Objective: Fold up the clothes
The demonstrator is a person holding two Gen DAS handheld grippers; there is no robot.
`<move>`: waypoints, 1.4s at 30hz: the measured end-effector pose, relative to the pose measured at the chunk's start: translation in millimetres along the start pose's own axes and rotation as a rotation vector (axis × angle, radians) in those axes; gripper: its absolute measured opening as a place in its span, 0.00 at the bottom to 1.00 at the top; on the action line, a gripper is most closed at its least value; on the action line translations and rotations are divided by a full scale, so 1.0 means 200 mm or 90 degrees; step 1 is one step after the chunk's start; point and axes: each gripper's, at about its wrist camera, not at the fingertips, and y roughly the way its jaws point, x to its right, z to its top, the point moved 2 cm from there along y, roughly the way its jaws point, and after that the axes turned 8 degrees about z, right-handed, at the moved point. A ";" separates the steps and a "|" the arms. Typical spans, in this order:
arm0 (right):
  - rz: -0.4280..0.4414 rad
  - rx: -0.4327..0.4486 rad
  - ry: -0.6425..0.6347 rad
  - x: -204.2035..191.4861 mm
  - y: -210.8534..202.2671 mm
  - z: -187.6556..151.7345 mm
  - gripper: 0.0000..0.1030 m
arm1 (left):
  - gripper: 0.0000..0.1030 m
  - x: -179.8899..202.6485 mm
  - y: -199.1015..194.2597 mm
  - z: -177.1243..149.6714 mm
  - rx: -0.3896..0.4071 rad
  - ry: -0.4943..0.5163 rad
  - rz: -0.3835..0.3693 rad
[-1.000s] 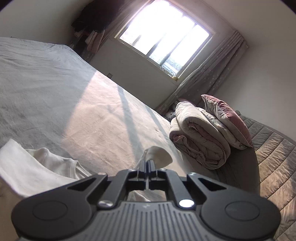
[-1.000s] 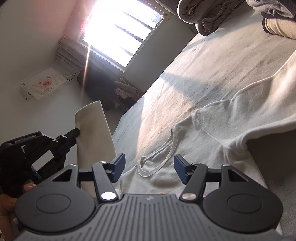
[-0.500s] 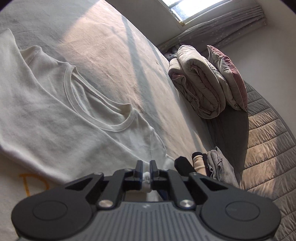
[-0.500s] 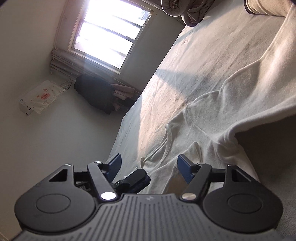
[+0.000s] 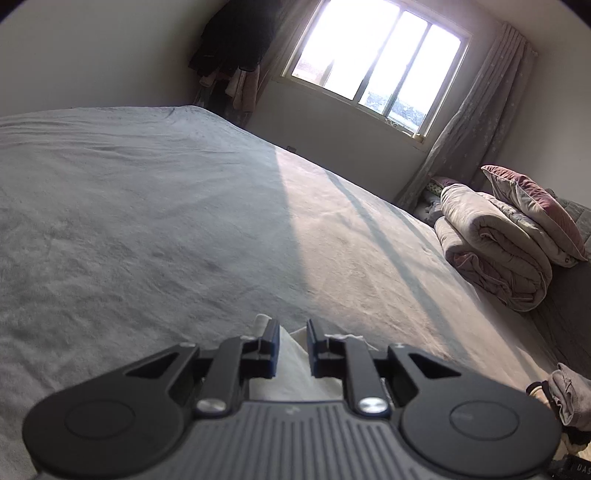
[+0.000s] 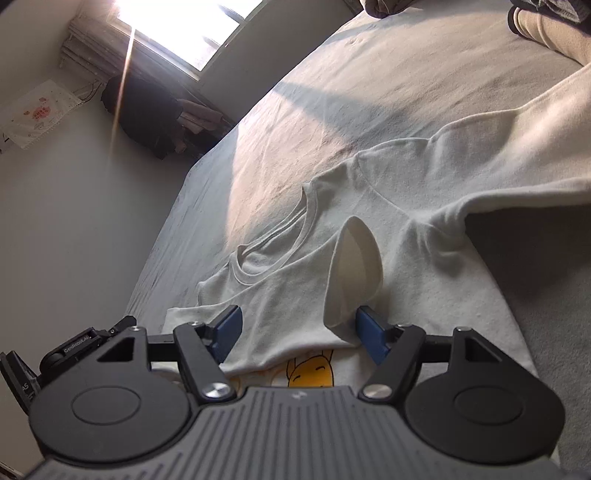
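A white T-shirt (image 6: pixel 424 192) lies spread on the bed (image 5: pixel 184 221), collar toward the window, with a yellow cartoon print (image 6: pixel 310 369) showing at its near edge. A folded-over sleeve (image 6: pixel 351 273) stands up in a loop beside my right gripper's (image 6: pixel 299 325) right finger. That gripper hovers over the shirt, jaws wide and still opening, gripping nothing. My left gripper (image 5: pixel 293 332) has a narrow gap that is opening, with white cloth (image 5: pixel 291 362) lying in and under the gap, no longer pinched. The left gripper's body (image 6: pixel 74 347) shows at the lower left of the right wrist view.
A rolled quilt (image 5: pixel 491 254) and a pillow (image 5: pixel 535 206) sit at the bed's right side. A small pile of clothes (image 5: pixel 569 395) lies near the right edge, and folded garments (image 6: pixel 546 26) lie beyond the shirt. Dark clothes (image 5: pixel 229 48) hang by the window (image 5: pixel 373 59).
The left gripper carried the sleeve down across the shirt, then parted its jaws from the cloth and swung toward the bare bed. The right gripper's jaws spread wider.
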 end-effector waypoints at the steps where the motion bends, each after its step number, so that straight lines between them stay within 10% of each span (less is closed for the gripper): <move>1: 0.010 -0.013 0.002 -0.01 0.02 -0.02 0.76 | 0.10 -0.06 0.04 -0.02 -0.018 -0.037 -0.028; 6: 0.002 -0.030 0.014 -0.05 0.08 -0.09 0.78 | 0.06 -0.21 0.21 -0.11 -0.082 -0.115 -0.138; 17: -0.335 0.091 -0.330 -0.22 0.19 -0.05 0.73 | 0.06 -0.26 0.23 -0.13 -0.095 -0.161 -0.214; 20: -0.332 0.041 -0.323 -0.10 0.23 -0.05 0.41 | 0.06 -0.25 0.22 -0.13 -0.089 -0.157 -0.213; 28: -0.333 0.065 -0.345 -0.07 0.25 -0.09 0.54 | 0.06 -0.22 0.24 -0.13 -0.085 -0.154 -0.217; 32: -0.316 0.060 -0.384 -0.13 0.26 -0.10 0.10 | 0.06 -0.24 0.22 -0.13 -0.082 -0.154 -0.223; 42: -0.390 0.155 -0.457 -0.29 0.05 0.08 0.08 | 0.02 -0.17 0.21 -0.14 -0.085 -0.099 -0.275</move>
